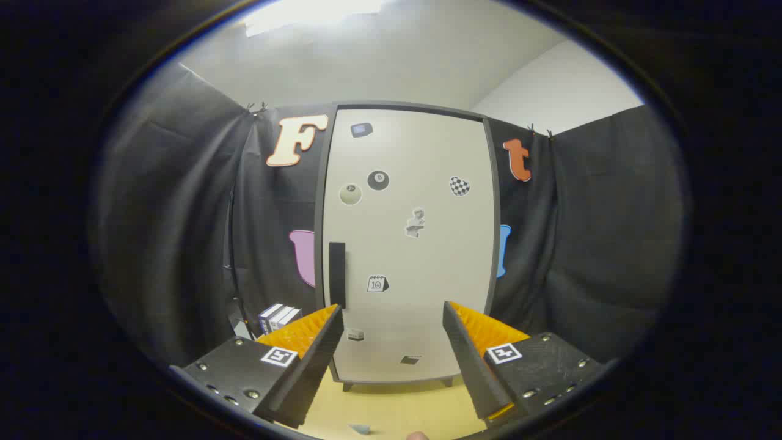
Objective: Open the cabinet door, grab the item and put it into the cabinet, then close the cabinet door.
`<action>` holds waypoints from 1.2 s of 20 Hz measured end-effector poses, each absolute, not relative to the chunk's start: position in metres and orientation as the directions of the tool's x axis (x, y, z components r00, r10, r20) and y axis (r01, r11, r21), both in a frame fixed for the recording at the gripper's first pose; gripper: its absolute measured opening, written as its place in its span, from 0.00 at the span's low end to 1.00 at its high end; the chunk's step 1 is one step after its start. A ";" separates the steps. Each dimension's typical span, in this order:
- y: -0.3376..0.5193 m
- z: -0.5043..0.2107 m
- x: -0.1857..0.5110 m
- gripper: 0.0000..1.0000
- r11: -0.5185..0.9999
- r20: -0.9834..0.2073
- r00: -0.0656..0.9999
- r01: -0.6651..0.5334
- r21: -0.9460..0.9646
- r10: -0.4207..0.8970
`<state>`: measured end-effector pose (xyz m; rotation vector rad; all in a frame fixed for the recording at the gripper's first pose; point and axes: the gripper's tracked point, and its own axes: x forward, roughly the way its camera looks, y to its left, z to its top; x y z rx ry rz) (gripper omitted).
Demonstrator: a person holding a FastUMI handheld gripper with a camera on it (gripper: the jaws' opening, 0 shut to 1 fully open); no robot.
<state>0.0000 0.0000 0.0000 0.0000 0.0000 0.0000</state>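
Two tongs point(391, 318) fingers apart, empty, shut cabinet door point(409, 244) beyond, boxes point(278, 316) beside.

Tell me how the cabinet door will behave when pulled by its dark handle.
The door is probably stiff, swinging as one flat panel. The vertical handle sits near one edge, so hinges are likely opposite. The open fingers hold nothing.

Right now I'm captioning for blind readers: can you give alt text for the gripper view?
A tall white cabinet door, shut and dotted with stickers, stands ahead, its black vertical handle just beyond the open, empty gripper. A small boxed item sits left of the cabinet.
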 end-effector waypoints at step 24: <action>0.021 -0.016 0.062 0.97 0.999 -0.027 0.999 -0.033 -0.011 0.033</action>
